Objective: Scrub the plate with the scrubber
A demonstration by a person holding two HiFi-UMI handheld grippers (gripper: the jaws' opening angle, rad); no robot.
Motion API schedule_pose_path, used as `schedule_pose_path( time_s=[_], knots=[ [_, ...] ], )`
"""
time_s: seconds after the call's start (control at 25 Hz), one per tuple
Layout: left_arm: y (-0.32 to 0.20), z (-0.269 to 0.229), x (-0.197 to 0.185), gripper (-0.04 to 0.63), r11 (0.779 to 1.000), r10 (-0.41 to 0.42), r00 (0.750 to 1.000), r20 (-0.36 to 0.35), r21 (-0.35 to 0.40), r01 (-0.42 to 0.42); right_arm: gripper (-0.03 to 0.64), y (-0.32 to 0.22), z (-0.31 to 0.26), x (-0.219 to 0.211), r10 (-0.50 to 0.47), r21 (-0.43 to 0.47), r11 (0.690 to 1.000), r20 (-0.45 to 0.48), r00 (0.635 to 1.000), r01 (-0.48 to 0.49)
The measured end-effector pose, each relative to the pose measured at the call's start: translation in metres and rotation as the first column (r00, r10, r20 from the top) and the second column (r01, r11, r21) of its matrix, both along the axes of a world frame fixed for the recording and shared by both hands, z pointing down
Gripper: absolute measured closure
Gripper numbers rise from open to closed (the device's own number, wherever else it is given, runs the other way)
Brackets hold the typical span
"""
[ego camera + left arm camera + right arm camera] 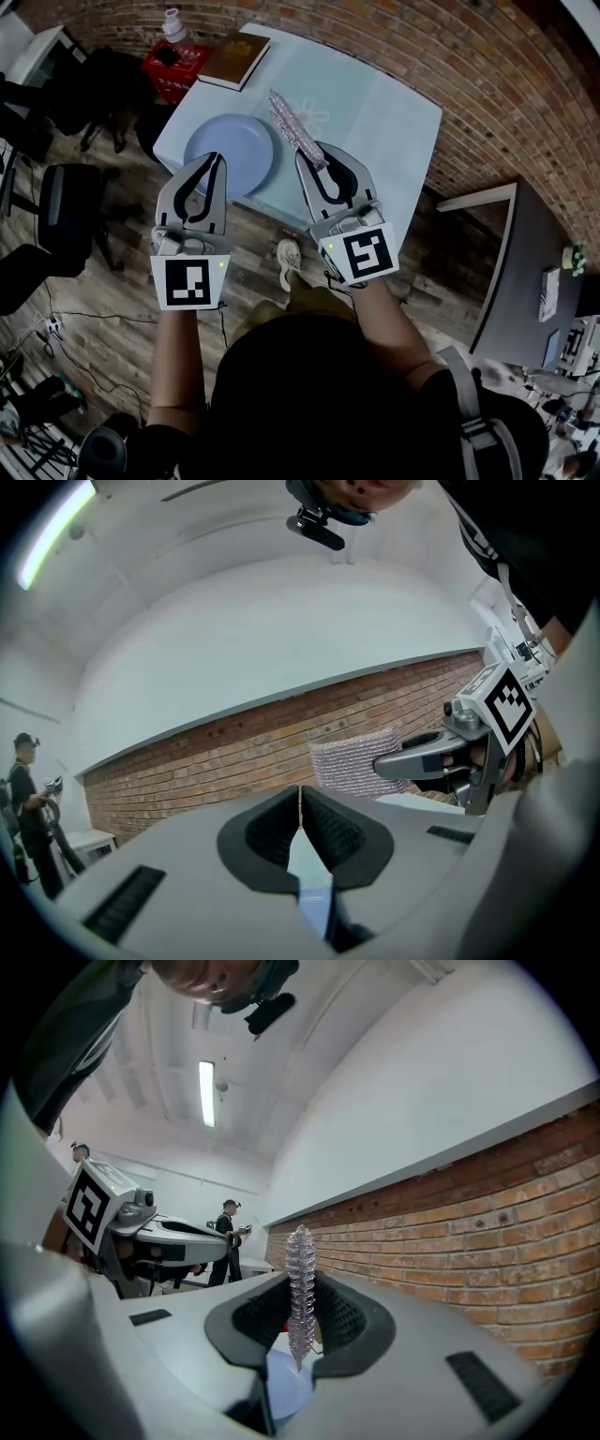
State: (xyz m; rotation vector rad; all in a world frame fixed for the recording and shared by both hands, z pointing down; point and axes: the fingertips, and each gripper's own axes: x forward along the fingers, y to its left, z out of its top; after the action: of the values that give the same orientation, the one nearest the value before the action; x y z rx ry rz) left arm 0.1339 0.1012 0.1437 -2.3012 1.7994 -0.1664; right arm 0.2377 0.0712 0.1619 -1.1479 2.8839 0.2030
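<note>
A round light-blue plate [230,153] lies near the front left corner of the pale table [375,112]. A silvery mesh scrubber [292,127] sticks out of my right gripper [314,157], which is shut on it. In the right gripper view the scrubber [300,1283] stands edge-on between the jaws of my right gripper [300,1321]. My left gripper [213,161] is shut on nothing, over the plate's near edge. In the left gripper view the jaws of my left gripper [300,797] meet, with the scrubber [354,759] and the right gripper [441,752] to the right. Both grippers are held up off the table.
A brown book [234,58] lies at the table's far left corner. Beside it is a red box [173,67] with a bottle [174,26]. Black chairs [66,220] stand to the left and a grey desk [525,272] to the right. Brick wall [450,56] behind. A person [228,1227] stands far off.
</note>
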Motion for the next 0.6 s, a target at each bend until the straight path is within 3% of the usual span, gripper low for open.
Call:
schedule_pose_path(
  time_s=[0.2,0.4,0.52,0.6],
  knots=[
    [-0.042,0.006,-0.004,0.565,1.0,-0.013,1.0,0.003,-0.01,0.013,0.532,-0.043,-0.002,-0.01,-0.041,0.001,0.999,-0.018,0.999,0.041],
    [-0.081,0.014,-0.01,0.565,0.999,-0.019,0.987,0.16,-0.025,0.023,0.532,-0.087,0.004,-0.022,-0.086,-0.013,0.996,-0.049,0.995,0.085],
    [-0.097,0.017,-0.018,0.565,0.997,-0.067,0.994,0.085,-0.027,0.07,0.532,-0.107,-0.001,-0.034,-0.112,-0.008,0.994,-0.006,0.994,0.112],
    [-0.103,0.019,-0.022,0.565,0.997,-0.071,0.986,0.148,-0.032,0.077,0.532,-0.116,0.003,-0.039,-0.134,-0.012,0.991,-0.022,0.991,0.134]
  ],
)
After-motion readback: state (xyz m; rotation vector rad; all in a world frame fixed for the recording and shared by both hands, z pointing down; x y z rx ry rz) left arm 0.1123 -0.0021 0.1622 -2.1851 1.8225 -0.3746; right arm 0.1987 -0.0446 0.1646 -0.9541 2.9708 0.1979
